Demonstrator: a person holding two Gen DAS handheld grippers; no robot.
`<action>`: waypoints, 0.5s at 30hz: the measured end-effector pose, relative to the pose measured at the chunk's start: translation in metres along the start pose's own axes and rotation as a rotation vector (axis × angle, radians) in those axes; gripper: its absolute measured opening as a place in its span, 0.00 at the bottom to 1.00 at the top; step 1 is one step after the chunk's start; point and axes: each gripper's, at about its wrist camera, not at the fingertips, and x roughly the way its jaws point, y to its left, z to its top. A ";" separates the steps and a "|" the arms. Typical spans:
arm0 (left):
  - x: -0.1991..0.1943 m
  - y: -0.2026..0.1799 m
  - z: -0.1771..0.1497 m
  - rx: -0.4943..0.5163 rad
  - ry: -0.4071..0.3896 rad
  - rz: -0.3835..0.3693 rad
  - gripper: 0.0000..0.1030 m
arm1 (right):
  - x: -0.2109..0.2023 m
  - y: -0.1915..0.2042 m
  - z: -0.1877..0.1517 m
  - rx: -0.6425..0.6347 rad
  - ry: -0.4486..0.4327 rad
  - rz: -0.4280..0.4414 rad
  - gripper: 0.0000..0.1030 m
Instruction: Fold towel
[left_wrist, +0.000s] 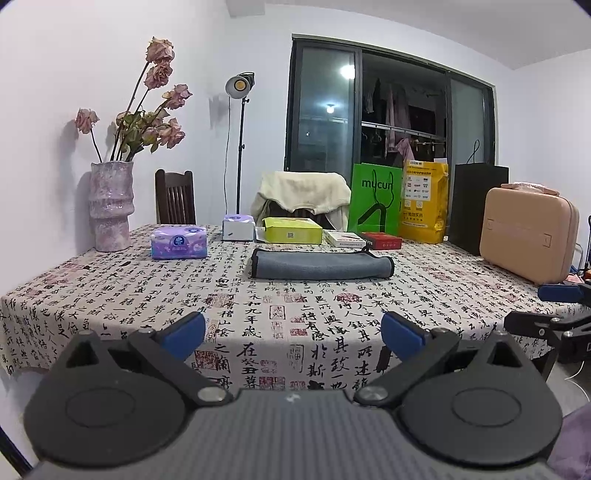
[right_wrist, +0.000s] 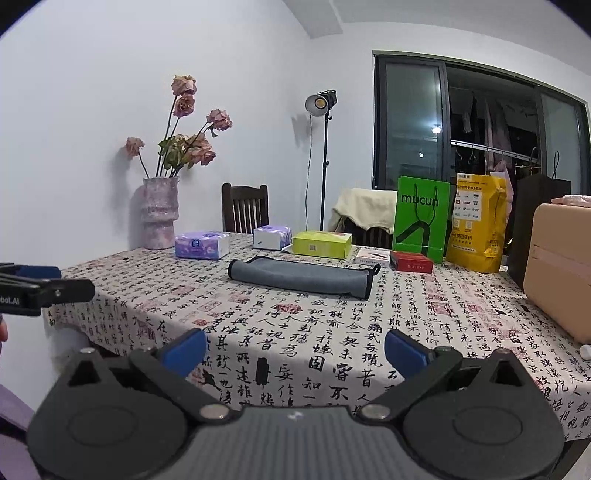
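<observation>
With both claws, left (left_wrist: 293, 334) and right (right_wrist: 295, 350), wide open and empty, I'd pinch the soft, limp towel (left_wrist: 320, 265) by its near corners.

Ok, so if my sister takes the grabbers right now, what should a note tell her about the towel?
Left gripper: open, holding nothing, held back at the near edge of the table.
Right gripper: open, holding nothing, also back at the near edge.
Towel: grey with a dark trim, lying mid-table as a long narrow bundle, already doubled over, its hanging loop at the right end. Nothing is touching it.
Behind it sit a purple tissue pack and a yellow-green box, apart from the towel.
Done: the towel looks folded lengthwise.
Left: probably one more fold, end to end, if a smaller bundle is wanted.
</observation>
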 end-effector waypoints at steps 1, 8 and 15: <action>0.000 0.000 0.000 0.001 -0.001 0.001 1.00 | 0.000 0.000 0.000 0.000 0.001 0.001 1.00; 0.000 0.000 0.000 0.004 -0.005 -0.001 1.00 | 0.000 0.000 -0.001 0.000 -0.001 0.004 1.00; 0.000 0.000 0.000 0.007 -0.006 -0.003 1.00 | 0.000 0.001 -0.001 -0.001 -0.001 0.003 1.00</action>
